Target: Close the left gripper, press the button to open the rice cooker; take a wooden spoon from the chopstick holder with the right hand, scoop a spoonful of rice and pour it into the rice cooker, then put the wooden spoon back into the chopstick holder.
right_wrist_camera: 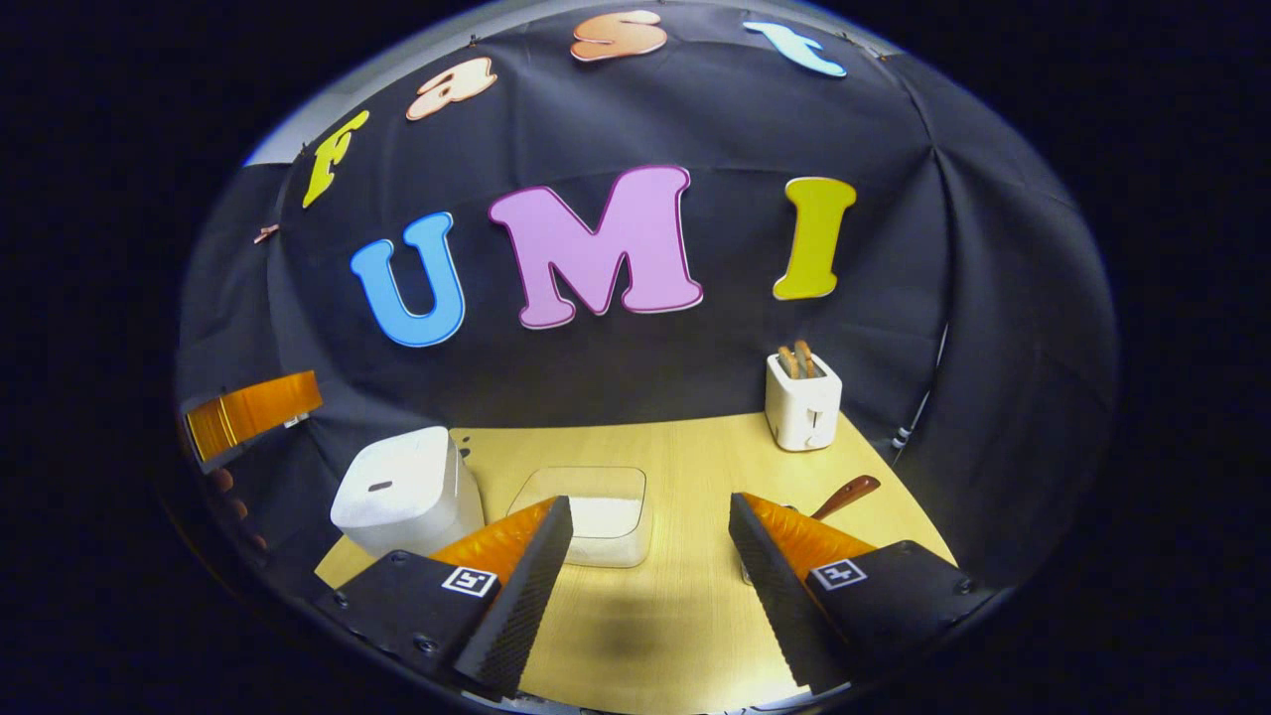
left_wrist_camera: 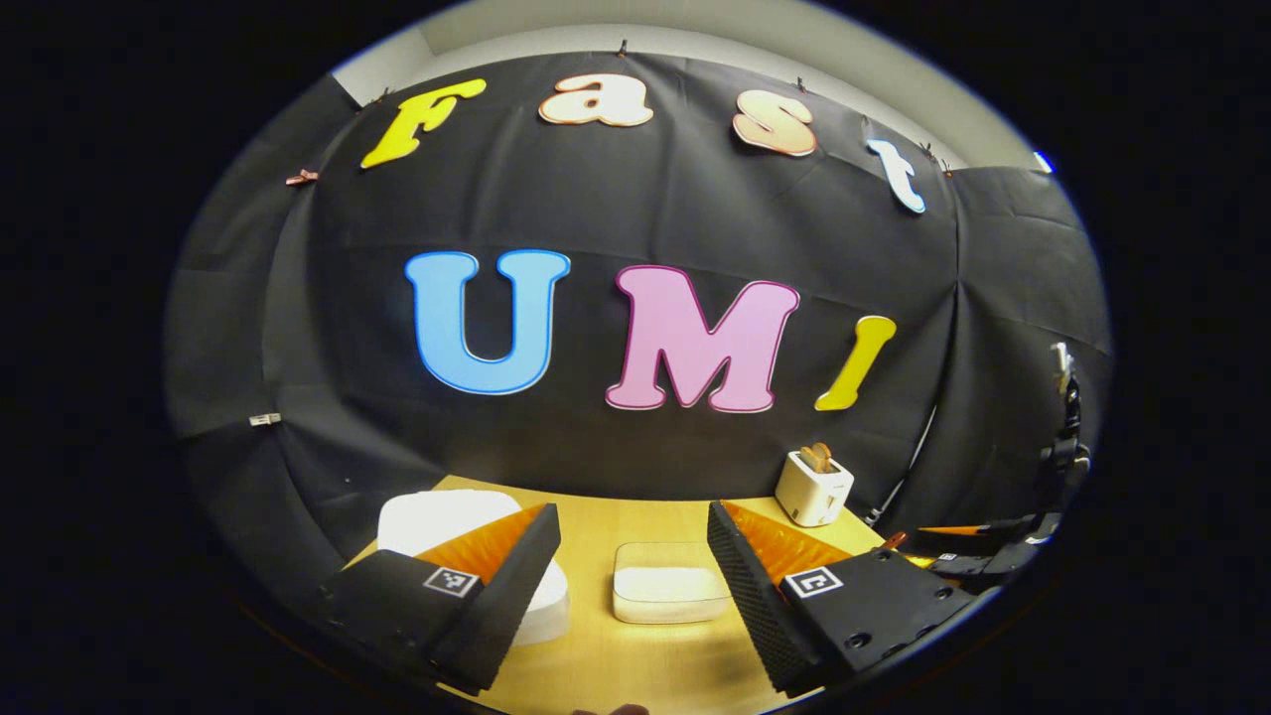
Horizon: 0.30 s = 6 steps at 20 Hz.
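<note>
The white rice cooker [right_wrist_camera: 402, 492] stands with its lid down on the left of the wooden table; in the left gripper view the rice cooker [left_wrist_camera: 437, 521] sits partly behind my left finger. A clear box of rice [right_wrist_camera: 596, 516] lies mid-table, beyond both grippers, and the same rice box [left_wrist_camera: 667, 584] lies between the left gripper's fingers. A wooden spoon [right_wrist_camera: 847, 495] sticks up at the right, its lower end hidden behind my right finger. My left gripper [left_wrist_camera: 634, 511] is open and holds nothing. My right gripper [right_wrist_camera: 651, 501] is open and holds nothing.
A white toaster [right_wrist_camera: 802, 397] with bread in its slots stands at the back right, its cable running down the cloth wall. One of the left gripper's fingers [right_wrist_camera: 253, 412] and the hand [right_wrist_camera: 228, 497] holding it show at the far left, above the cooker.
</note>
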Available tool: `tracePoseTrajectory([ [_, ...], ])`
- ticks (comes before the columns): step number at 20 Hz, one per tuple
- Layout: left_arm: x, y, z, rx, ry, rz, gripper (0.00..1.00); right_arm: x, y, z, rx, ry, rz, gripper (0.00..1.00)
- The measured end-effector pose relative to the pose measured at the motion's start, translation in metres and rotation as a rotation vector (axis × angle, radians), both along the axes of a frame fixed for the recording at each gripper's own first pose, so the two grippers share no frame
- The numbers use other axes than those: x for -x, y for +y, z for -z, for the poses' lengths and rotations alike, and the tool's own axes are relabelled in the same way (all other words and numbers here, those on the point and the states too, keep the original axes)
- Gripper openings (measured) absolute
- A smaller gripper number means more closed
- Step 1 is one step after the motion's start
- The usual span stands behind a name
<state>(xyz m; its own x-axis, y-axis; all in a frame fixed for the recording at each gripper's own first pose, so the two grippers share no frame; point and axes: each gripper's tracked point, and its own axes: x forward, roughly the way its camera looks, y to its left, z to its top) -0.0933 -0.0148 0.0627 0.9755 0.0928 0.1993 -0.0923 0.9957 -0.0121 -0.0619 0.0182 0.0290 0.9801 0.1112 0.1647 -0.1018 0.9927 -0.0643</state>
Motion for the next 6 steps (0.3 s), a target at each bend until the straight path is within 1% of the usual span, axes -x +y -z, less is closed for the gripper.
tracePoseTrajectory([
  [3, 0.024, 0.016, 0.036, 0.028, 0.014, -0.001, 0.96, 0.023, 0.012, 0.047, -0.019, 0.037, 0.043, 0.98],
  [6, 0.046, 0.033, 0.086, 0.036, 0.096, 0.001, 0.96, 0.051, 0.028, 0.089, 0.011, 0.082, 0.042, 0.98],
])
